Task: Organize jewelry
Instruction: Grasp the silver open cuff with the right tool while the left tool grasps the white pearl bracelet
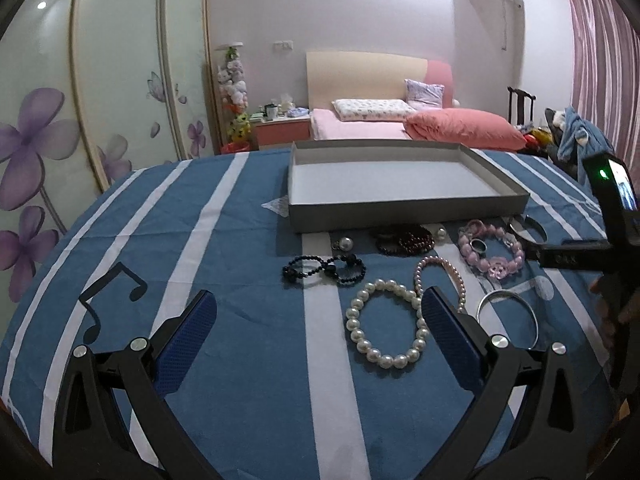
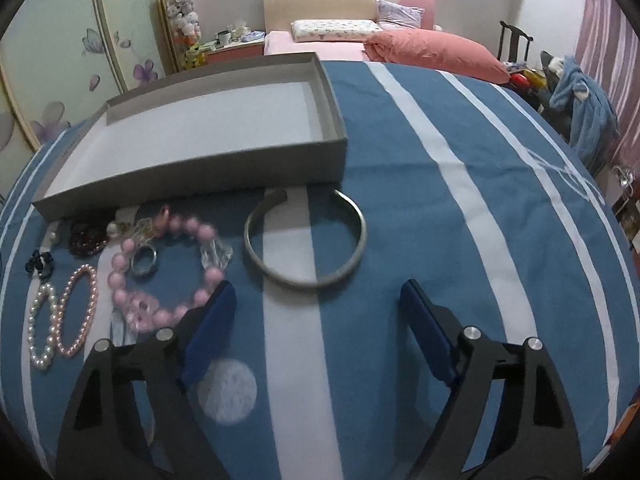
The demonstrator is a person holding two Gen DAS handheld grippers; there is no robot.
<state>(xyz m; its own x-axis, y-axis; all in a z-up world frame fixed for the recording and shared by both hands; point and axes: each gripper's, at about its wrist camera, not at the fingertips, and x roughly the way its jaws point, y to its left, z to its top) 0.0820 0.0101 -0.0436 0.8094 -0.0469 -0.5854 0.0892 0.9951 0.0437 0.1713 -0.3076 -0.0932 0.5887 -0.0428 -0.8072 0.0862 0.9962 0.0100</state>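
Both the left gripper [image 1: 316, 320] and right gripper [image 2: 318, 308] hover spread and empty above the blue-and-white striped cloth [image 2: 460, 208], whose right half lies bare, while the shallow grey cardboard tray [image 2: 200, 172] sits just behind the open silver cuff bangle [image 2: 306, 240] and white pearl bracelet [image 1: 386, 322].

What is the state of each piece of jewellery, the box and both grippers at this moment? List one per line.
Shallow grey cardboard box: open, nothing inside.
White pearl bracelet: flat on the cloth, outside the box.
Open silver metal cuff bangle: flat on the cloth, not gripped.
Pink bead bracelet: on the cloth, a silver ring inside its loop.
Left gripper: open, holding nothing.
Right gripper: open, holding nothing.
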